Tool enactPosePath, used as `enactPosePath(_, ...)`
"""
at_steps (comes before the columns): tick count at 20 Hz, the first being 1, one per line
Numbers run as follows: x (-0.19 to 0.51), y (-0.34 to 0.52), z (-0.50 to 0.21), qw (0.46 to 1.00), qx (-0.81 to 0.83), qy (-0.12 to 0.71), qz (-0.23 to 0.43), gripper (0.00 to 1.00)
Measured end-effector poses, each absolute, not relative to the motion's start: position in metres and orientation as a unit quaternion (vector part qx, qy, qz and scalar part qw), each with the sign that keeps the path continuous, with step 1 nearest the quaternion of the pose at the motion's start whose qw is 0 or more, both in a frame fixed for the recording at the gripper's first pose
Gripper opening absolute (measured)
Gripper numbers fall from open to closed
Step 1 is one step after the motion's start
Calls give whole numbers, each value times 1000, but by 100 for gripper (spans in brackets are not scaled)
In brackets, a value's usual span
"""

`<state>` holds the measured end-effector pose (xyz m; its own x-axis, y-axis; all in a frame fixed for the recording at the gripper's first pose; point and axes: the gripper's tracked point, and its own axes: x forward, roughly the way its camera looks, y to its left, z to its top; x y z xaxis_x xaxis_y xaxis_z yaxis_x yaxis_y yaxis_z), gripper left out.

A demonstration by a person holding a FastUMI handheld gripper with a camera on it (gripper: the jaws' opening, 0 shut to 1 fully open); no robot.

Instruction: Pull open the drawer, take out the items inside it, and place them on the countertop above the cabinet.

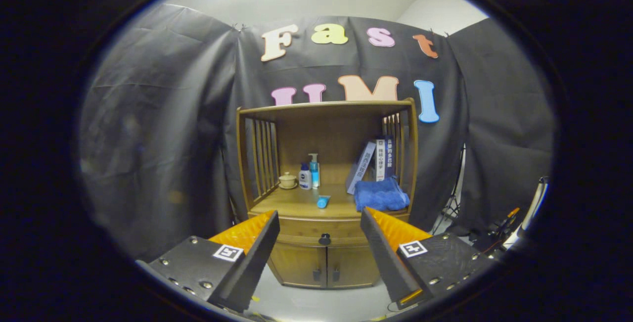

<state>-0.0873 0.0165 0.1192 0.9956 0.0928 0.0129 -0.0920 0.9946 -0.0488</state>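
Note:
A wooden cabinet (324, 253) stands some way ahead of my fingers. Its drawer (301, 230) is closed, with a dark round knob (324, 239) that I see in the gap between my fingertips. Above the drawer is the countertop (292, 206), roofed by a shelf frame. On it lie a small blue tube (323, 202) near the front and a folded blue towel (381, 194) on the right. My gripper (320, 220) is open, holding nothing, well short of the cabinet.
At the back of the countertop stand a small lidded cup (287, 180), a white-and-blue bottle (305, 177), a blue pump bottle (314, 169) and leaning books (376, 160). Two lower doors (324, 265) sit under the drawer. A tripod and gear (494, 233) stand to the right.

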Motion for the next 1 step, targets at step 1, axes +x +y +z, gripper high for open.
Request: enactPosePath(1, -88, 17, 119, 999, -23, -7, 44, 99)
